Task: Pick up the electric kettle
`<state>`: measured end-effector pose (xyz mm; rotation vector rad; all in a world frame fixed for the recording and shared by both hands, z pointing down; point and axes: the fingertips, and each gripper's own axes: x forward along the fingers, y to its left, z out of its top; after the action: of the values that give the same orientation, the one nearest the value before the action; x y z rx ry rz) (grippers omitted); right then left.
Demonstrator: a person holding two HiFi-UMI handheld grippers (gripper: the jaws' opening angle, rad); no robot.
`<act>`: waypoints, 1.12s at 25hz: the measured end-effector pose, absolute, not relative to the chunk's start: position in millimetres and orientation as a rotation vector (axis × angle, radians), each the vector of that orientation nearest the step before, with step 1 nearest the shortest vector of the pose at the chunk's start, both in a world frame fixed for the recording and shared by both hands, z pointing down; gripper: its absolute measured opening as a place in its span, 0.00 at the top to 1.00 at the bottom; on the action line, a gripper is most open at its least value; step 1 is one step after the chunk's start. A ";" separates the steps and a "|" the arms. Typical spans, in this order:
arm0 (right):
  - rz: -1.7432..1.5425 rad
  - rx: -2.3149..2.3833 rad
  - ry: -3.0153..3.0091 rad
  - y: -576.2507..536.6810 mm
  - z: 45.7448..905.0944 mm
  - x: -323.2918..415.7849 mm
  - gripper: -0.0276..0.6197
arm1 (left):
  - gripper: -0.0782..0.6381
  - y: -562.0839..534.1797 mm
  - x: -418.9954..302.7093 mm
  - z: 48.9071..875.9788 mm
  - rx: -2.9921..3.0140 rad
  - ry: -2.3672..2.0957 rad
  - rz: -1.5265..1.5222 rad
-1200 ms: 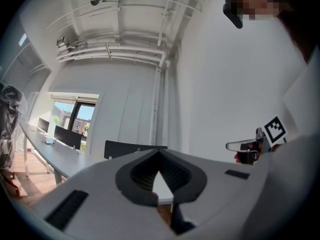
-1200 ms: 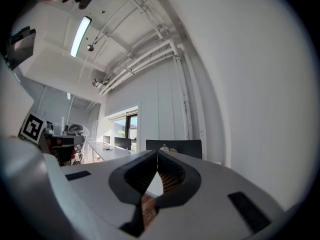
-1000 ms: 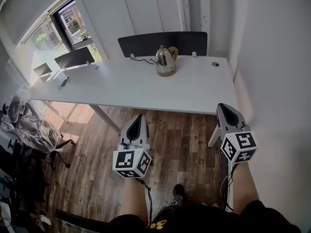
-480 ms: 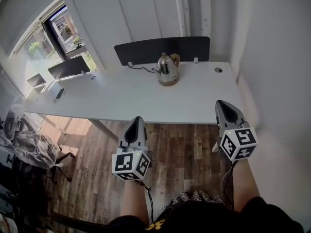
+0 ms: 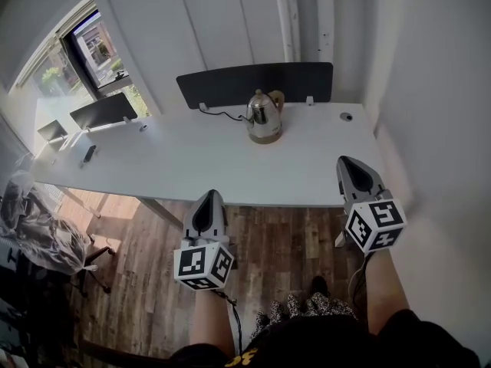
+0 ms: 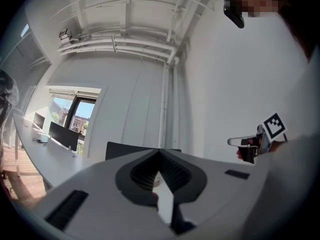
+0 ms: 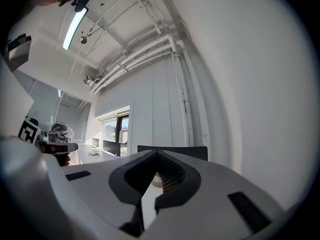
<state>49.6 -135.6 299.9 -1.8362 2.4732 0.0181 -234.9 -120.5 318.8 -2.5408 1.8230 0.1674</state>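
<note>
The electric kettle (image 5: 263,117) is shiny metal with a tan handle. It stands upright on its base at the back of the white desk (image 5: 192,159), in front of a dark panel. Both grippers are held level, short of the kettle. My left gripper (image 5: 210,195) is shut and empty, its tip at the desk's front edge, over the wooden floor. My right gripper (image 5: 344,160) is shut and empty, its tip over the desk's front right corner. In the left gripper view the left gripper (image 6: 160,151) faces the dark panel. In the right gripper view the right gripper (image 7: 158,151) hides most of the kettle.
A dark partition panel (image 5: 253,83) runs along the desk's back edge, and a black cable (image 5: 222,113) leads to the kettle. A cable grommet (image 5: 346,116) sits at the back right. A white wall (image 5: 437,129) is close on the right. A second desk (image 5: 69,121) and a chair with clothing (image 5: 38,228) are on the left.
Both grippers have moved forward toward the desk. The right tip now reaches over the desk's front edge, and the left tip has come up to it. Jaws stayed shut.
</note>
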 end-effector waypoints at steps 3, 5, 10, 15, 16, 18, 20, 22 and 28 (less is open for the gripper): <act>0.015 -1.819 2.491 -151.7 301.8 48.1 0.95 | 0.89 -132.6 -235.7 320.1 -2.527 1.841 0.161; 0.018 -1.801 2.500 -165.7 302.4 49.0 0.95 | 0.89 -143.1 -234.5 320.1 -2.513 1.852 0.158; 0.016 -1.744 2.531 -213.1 302.1 51.3 0.95 | 0.89 -175.7 -229.1 317.3 -2.469 1.890 0.151; 0.010 -1.679 2.581 -262.1 302.3 56.2 0.95 | 0.89 -211.2 -222.5 316.5 -2.425 1.961 0.172; 0.009 -1.666 2.590 -271.2 301.7 57.9 0.95 | 0.89 -218.3 -220.4 316.1 -2.416 1.975 0.173; 0.008 -1.643 2.605 -289.9 301.2 61.5 0.95 | 0.89 -233.9 -216.0 315.5 -2.400 1.997 0.170; 0.003 -1.622 2.616 -309.5 302.6 65.6 0.95 | 0.89 -250.3 -211.8 314.5 -2.382 2.014 0.171; -0.003 -1.602 2.625 -326.1 304.1 69.8 0.95 | 0.89 -263.6 -208.0 312.7 -2.362 2.030 0.171; -0.017 -1.561 2.645 -367.3 305.1 85.2 0.95 | 0.89 -296.3 -194.1 310.8 -2.324 2.065 0.167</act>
<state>85.2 -367.3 305.1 -1.5613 2.6451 -0.0169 -194.1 -296.3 310.8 -2.3237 2.0652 0.1674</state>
